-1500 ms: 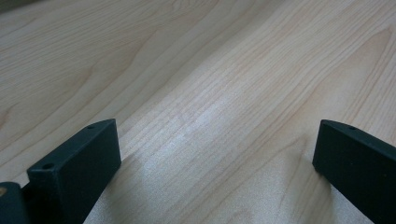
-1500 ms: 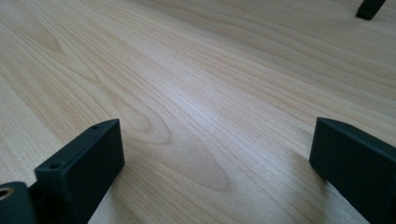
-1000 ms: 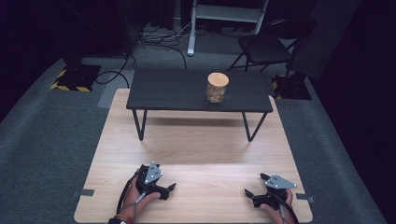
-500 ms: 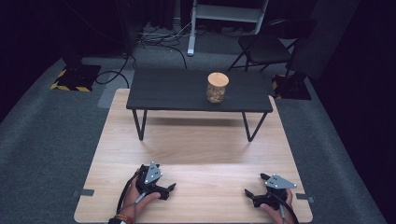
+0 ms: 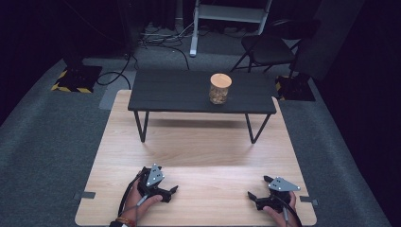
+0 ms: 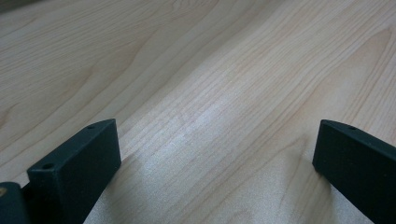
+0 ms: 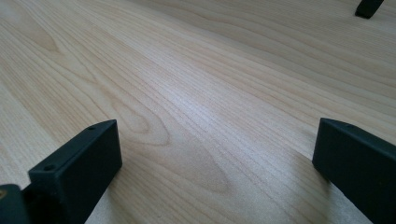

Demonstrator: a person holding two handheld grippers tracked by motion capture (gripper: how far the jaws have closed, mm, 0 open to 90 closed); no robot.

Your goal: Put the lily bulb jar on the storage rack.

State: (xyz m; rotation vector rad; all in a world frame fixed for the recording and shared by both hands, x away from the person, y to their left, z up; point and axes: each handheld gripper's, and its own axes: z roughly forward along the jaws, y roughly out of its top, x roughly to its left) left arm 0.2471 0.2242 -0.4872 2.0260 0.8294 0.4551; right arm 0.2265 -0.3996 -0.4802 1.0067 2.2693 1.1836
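Jar (image 5: 220,88) with cork lid stands upright on dark low table (image 5: 179,92), right of its middle, at far side of wooden board (image 5: 198,142). Left gripper (image 5: 171,191) rests on near edge of board, jaws wide apart, nothing between them. Right gripper (image 5: 254,196) likewise, jaws wide, empty. Both well apart from jar. Step seems to be start: no reach begun. Next move probably calls for long forward reach, jaws kept wide, closing around jar body.

Grey carpet floor (image 5: 47,142), dark room, black folding chair (image 5: 269,47), cables (image 5: 156,38)
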